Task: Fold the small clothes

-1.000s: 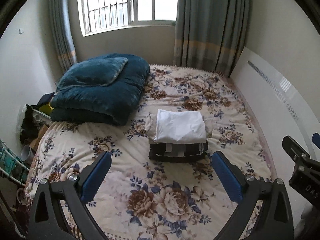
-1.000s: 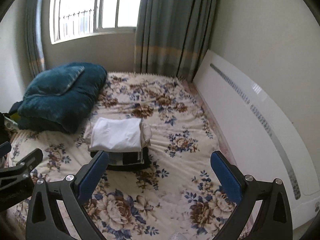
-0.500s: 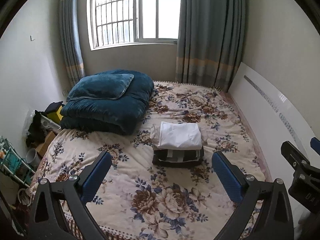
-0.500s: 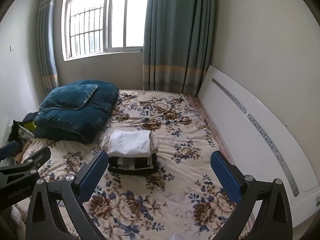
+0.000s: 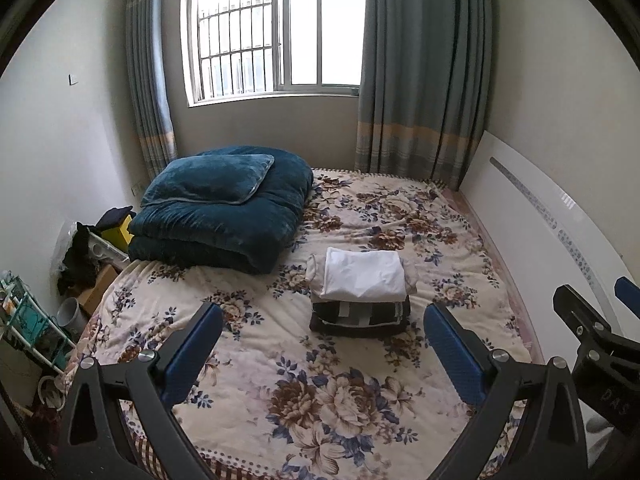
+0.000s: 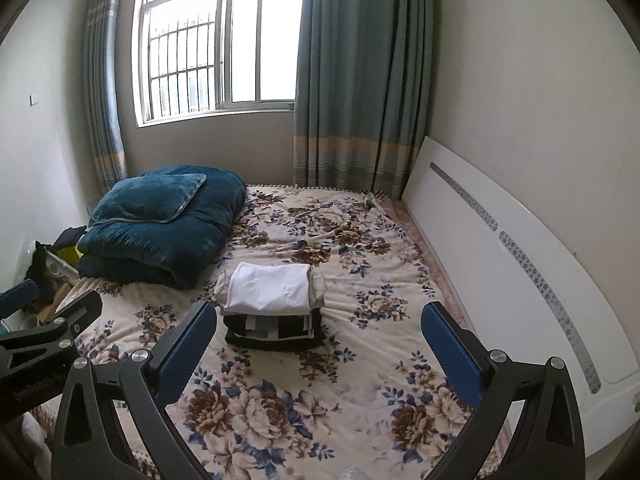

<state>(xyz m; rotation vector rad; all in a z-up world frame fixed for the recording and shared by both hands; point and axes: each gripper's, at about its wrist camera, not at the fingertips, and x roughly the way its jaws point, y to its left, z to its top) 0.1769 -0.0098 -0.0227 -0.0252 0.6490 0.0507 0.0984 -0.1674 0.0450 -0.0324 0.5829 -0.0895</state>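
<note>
A stack of folded clothes [image 5: 362, 292] [image 6: 272, 306] rests in the middle of the floral bed: a white garment on top, a cream one under it, dark striped ones at the bottom. My left gripper [image 5: 322, 332] hangs open above the bed's near part, well short of the stack, with nothing between its blue pads. My right gripper [image 6: 320, 330] is open too, empty, with the stack beyond its left finger. Each view catches the other gripper at its edge: the right gripper [image 5: 600, 320] and the left gripper [image 6: 48, 312].
A folded teal quilt with a pillow [image 5: 224, 208] lies at the bed's far left. A white headboard panel [image 6: 520, 264] runs along the right wall. Clutter and a rack [image 5: 28, 320] crowd the floor left of the bed. Curtains and a barred window [image 5: 276, 28] stand behind.
Both grippers have pulled back and risen away from the stack, so the bed and window show more fully. The stack has not moved.
</note>
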